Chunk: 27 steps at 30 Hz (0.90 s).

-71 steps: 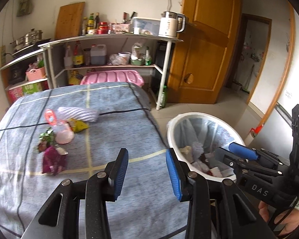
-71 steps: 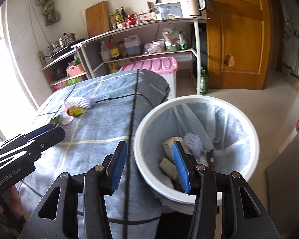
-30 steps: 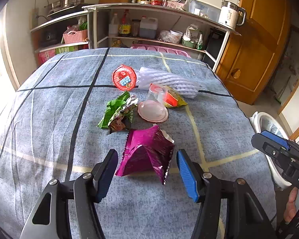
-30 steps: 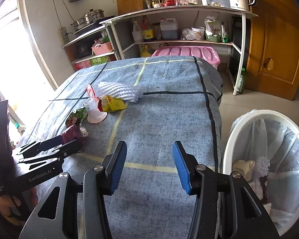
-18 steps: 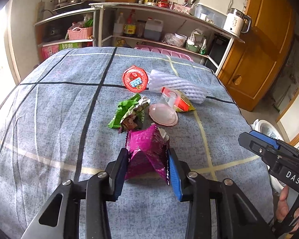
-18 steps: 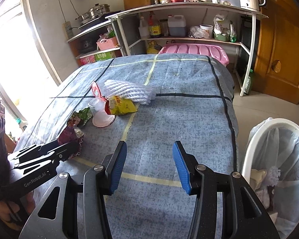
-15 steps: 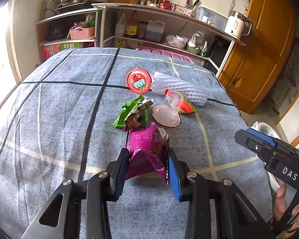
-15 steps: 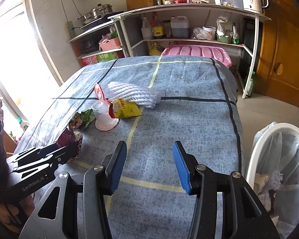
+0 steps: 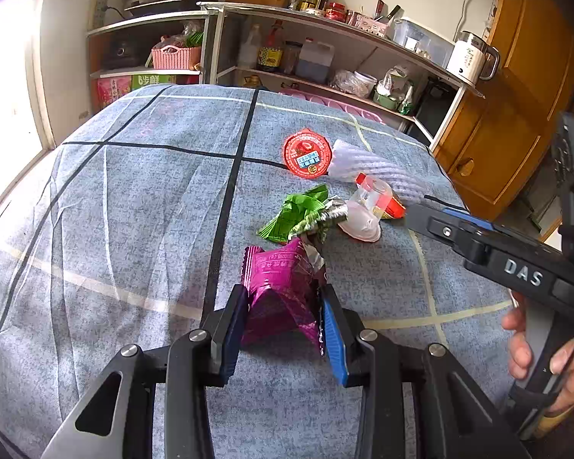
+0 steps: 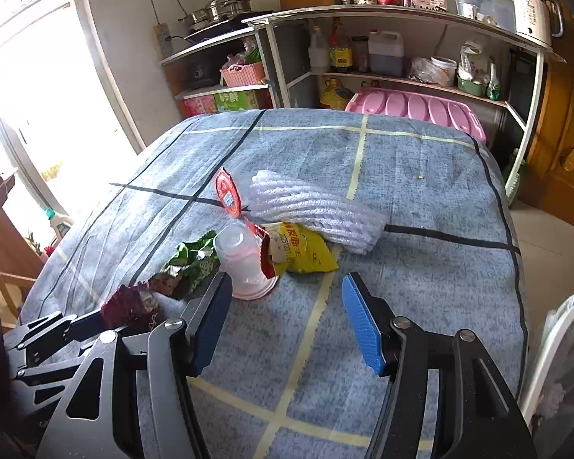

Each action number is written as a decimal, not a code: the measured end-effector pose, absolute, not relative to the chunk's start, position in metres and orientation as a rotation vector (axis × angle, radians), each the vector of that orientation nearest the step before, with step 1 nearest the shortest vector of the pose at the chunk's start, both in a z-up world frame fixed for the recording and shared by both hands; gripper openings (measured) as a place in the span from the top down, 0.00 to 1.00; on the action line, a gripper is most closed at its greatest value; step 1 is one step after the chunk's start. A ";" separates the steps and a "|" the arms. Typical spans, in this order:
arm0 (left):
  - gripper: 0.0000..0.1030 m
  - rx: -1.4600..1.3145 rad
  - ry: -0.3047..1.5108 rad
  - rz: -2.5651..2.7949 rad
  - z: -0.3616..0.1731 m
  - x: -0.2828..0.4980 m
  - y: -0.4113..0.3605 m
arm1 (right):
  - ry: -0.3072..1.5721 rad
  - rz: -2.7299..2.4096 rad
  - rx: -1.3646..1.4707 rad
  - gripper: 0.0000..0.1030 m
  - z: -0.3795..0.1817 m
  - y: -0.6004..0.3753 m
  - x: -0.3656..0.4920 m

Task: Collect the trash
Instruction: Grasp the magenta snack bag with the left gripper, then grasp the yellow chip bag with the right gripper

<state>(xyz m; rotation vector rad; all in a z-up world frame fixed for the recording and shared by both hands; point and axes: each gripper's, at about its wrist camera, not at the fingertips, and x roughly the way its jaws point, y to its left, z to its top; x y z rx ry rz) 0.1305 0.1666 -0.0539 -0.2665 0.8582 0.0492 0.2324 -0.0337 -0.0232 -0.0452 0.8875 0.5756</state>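
Purple foil wrapper sits pinched between the two pads of the left gripper, which press against its sides near the front of the table. A blue-grey checked cloth covers the table.

Right gripper hangs over the cloth with its pads spread wide and nothing between them (its black body also shows at the right edge of the left wrist view).

Remaining trash lies just beyond the wrapper, in a loose group:
- green wrapper, crumpled, touching the cup;
- clear plastic cup, upside down on its rim;
- yellow packet, beside the cup and partly under the foam sleeve;
- white foam sleeve, lying flat;
- red round lid, next to the sleeve.

White trash bin with a plastic liner stands off the table's right edge.
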 end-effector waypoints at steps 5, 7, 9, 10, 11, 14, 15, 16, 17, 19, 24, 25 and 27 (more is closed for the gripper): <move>0.63 -0.272 0.862 0.033 -0.057 0.132 0.168 | 0.904 0.555 -0.088 0.41 -0.030 -0.027 0.248; 0.63 -0.275 0.864 0.028 -0.058 0.134 0.167 | 0.903 0.544 -0.086 0.41 -0.031 -0.028 0.251; 0.62 -0.275 0.865 0.025 -0.059 0.135 0.168 | 0.908 0.529 -0.085 0.41 -0.033 -0.029 0.254; 0.62 -0.276 0.864 0.024 -0.060 0.135 0.168 | 0.906 0.533 -0.087 0.41 -0.033 -0.027 0.254; 0.62 -0.277 0.863 0.023 -0.060 0.136 0.168 | 0.903 0.535 -0.093 0.41 -0.033 -0.026 0.253; 0.62 -0.284 0.862 0.019 -0.061 0.137 0.168 | 0.902 0.545 -0.116 0.41 -0.037 -0.018 0.254; 0.62 -0.285 0.862 0.017 -0.061 0.137 0.169 | 0.907 0.543 -0.115 0.41 -0.038 -0.017 0.256; 0.62 -0.285 0.862 0.017 -0.061 0.137 0.169 | 0.914 0.540 -0.107 0.41 -0.040 -0.017 0.257; 0.62 -0.286 0.862 0.018 -0.061 0.137 0.168 | 0.924 0.538 -0.094 0.41 -0.041 -0.018 0.259; 0.62 -0.286 0.862 0.017 -0.061 0.137 0.168 | 0.933 0.539 -0.067 0.41 -0.043 -0.021 0.262; 0.62 -0.282 0.862 0.020 -0.061 0.136 0.168 | 0.926 0.538 -0.080 0.63 -0.042 -0.021 0.260; 0.62 -0.283 0.861 0.021 -0.061 0.136 0.168 | 0.922 0.536 -0.084 0.63 -0.042 -0.020 0.258; 0.62 -0.285 0.860 0.022 -0.061 0.136 0.168 | 0.913 0.540 -0.084 0.69 -0.040 -0.021 0.257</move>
